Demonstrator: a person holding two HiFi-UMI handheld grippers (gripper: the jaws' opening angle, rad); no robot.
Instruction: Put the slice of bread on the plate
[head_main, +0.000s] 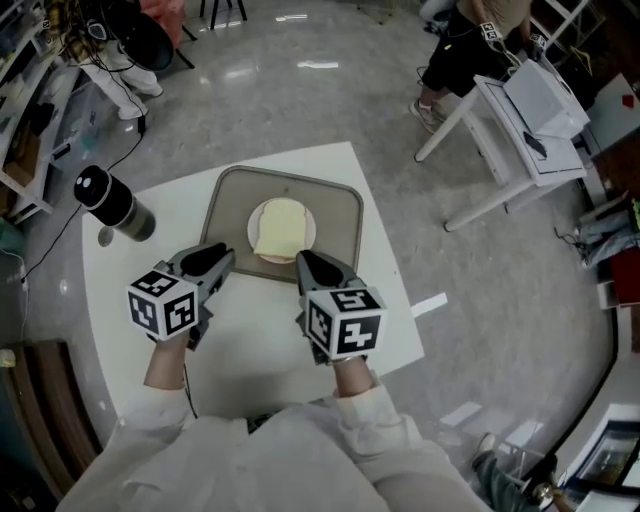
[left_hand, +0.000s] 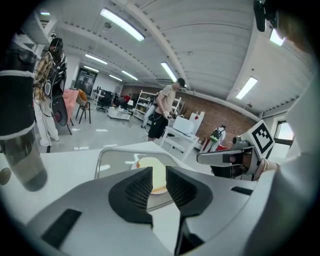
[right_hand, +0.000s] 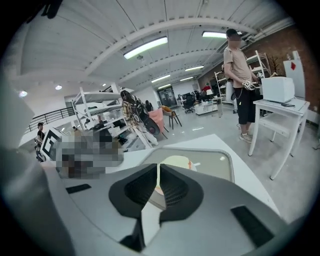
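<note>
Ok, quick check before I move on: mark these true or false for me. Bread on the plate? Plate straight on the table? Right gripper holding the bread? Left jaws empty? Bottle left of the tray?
1. The slice of bread lies on the plate. True.
2. The plate sits directly on the table. False: it sits in the tray.
3. The right gripper holds the bread. False: its jaws are together with nothing in them, short of the tray.
4. The left gripper has nothing between its jaws. True: they stand slightly apart.
5. A dark bottle stands left of the tray. True.
</note>
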